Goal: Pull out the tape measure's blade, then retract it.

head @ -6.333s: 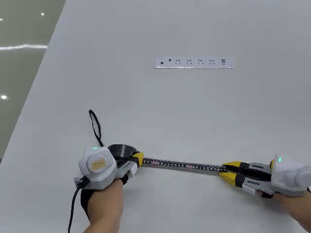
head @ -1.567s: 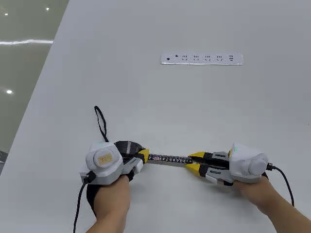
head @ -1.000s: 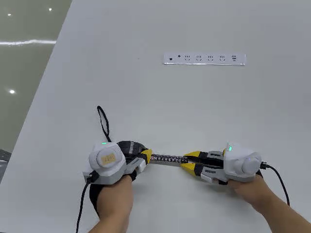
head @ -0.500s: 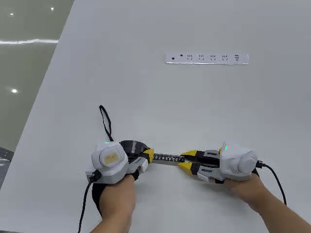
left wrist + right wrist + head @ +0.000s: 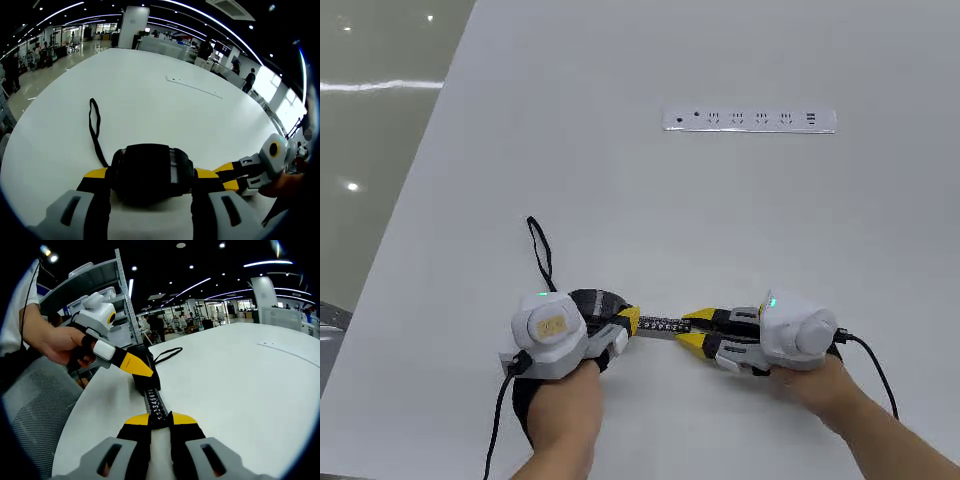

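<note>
White workbench (image 5: 740,230) supports the black tape measure case (image 5: 150,172) near its front edge. The left gripper (image 5: 621,328) has its jaws clamped on the case; the right gripper (image 5: 160,420) has its jaws closed on the blade (image 5: 154,401), with a short length exposed between the two. Feed the blade straight into the case mouth, slowly. Keep the case flat. Release only once the blade tip seats.

Bright, even overhead light washes the white counter (image 5: 720,220) in the head view; shadows on it are faint and soft. Lamps glint as small spots on the glossy floor (image 5: 370,100). Both gripper views bend strongly toward their edges, curving the ceiling light strips (image 5: 267,262). The black tape measure case (image 5: 150,170) reads dark, while numerals on the blade (image 5: 154,402) are sharp.
</note>
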Demonstrator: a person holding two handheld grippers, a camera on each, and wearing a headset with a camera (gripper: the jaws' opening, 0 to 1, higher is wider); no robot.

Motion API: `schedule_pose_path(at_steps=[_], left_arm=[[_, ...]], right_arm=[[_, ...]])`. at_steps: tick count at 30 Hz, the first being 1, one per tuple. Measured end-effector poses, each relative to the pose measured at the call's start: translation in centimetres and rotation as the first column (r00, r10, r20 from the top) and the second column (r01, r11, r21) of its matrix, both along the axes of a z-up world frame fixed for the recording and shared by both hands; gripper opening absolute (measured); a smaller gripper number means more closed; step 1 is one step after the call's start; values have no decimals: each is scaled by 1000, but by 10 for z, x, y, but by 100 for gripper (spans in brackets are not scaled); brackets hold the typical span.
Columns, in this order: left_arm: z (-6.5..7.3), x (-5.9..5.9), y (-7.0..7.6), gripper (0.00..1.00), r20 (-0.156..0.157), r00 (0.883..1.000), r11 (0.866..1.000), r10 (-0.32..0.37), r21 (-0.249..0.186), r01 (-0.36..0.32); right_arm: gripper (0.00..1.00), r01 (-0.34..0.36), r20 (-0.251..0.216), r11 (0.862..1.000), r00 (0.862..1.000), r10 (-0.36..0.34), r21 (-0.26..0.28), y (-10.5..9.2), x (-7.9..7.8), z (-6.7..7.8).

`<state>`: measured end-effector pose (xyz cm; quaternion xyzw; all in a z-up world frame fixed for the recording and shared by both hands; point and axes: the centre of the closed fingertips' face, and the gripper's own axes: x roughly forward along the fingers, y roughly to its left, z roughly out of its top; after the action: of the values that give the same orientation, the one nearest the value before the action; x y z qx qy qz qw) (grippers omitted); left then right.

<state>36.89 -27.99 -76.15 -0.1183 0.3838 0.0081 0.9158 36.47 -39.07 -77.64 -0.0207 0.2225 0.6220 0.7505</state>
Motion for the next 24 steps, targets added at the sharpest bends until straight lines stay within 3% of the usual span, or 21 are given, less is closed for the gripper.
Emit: schedule_pose_path(at_steps=[24], left_arm=[[0, 1, 0, 63, -3, 1000, 1000, 1, 0, -1]], right_arm=[[13, -27, 13, 1000, 1000, 27, -5, 18, 1, 0]])
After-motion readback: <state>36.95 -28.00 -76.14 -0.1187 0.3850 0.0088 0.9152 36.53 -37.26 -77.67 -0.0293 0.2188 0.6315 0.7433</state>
